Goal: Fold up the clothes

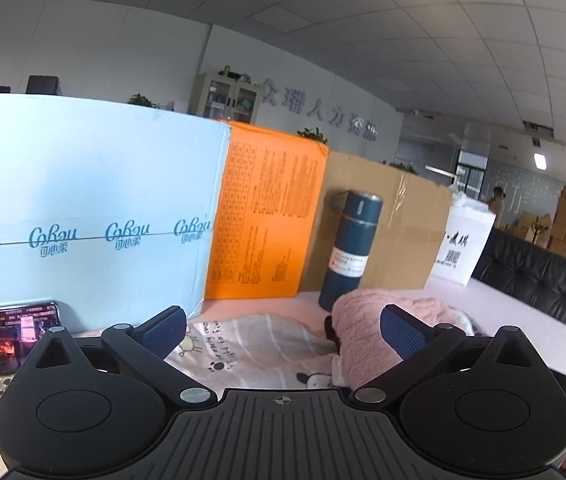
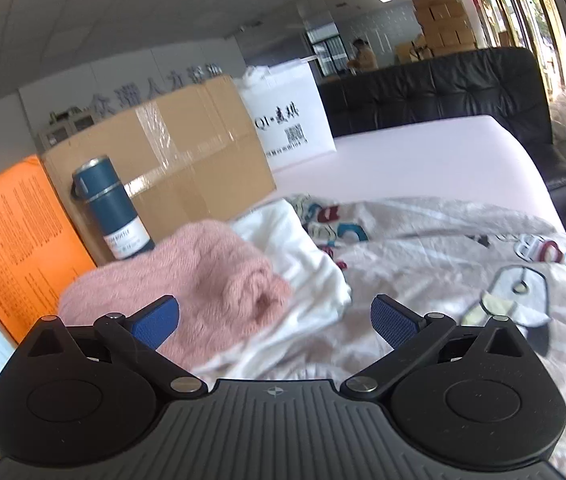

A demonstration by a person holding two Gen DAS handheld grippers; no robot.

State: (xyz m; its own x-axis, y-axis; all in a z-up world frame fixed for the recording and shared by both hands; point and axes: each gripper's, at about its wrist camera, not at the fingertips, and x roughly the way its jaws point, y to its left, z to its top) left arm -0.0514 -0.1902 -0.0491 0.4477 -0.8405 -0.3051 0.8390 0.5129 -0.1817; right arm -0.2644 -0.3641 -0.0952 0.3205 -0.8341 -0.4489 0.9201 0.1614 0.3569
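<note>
On tabletop (image 2: pixel 423 152): one pink knit (image 2: pixel 203 272), folded, fuzzy; one white garment (image 2: pixel 307 264), crumpled; left gripper (image 1: pixel 283 330), right gripper (image 2: pixel 275 320), jaws apart, empty.

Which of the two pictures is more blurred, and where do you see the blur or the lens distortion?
Right wrist view: motion blur smears the pink sweater and the blue bottle. Left wrist view: sharper, the bottle reads cleanly, though the light blue box bows from the fisheye lens; both views darken at the corners.
</note>
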